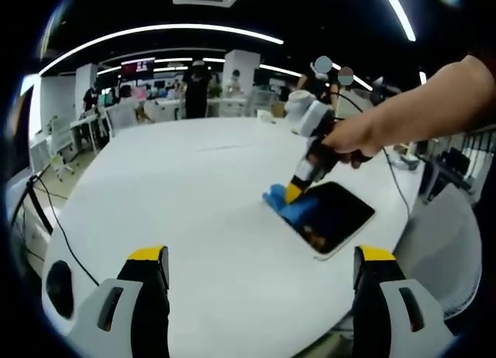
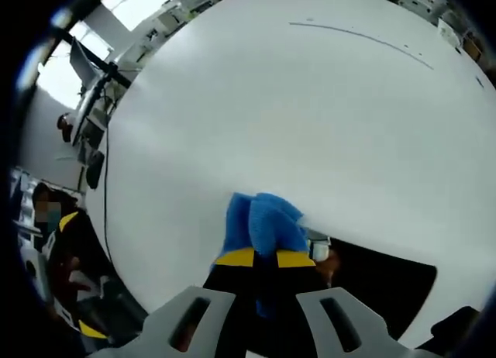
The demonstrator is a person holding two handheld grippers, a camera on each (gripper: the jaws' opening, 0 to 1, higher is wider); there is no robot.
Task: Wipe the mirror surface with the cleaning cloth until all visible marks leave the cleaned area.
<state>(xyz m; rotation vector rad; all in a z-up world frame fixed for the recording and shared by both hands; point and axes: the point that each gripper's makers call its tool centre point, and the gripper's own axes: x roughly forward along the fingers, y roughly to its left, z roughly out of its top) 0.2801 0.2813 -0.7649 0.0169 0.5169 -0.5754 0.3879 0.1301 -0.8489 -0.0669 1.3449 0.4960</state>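
A dark mirror (image 1: 341, 217) in a white frame lies flat on the white table (image 1: 186, 187), right of centre. A hand holds my right gripper (image 1: 295, 192) down onto the mirror's left end, where a blue cleaning cloth (image 1: 287, 209) is bunched under its yellow tips. In the right gripper view the right gripper (image 2: 265, 259) is shut on the blue cloth (image 2: 263, 218), which hangs over the edge of the mirror (image 2: 384, 284). My left gripper (image 1: 262, 257) stands open over the table's near edge, with nothing between its jaws. It also shows at the left as the left gripper (image 2: 74, 273).
A black cable (image 1: 58, 226) and a dark round object (image 1: 59, 284) lie at the table's left edge. A grey chair (image 1: 442, 242) stands to the right of the mirror. Desks and people fill the office behind the table.
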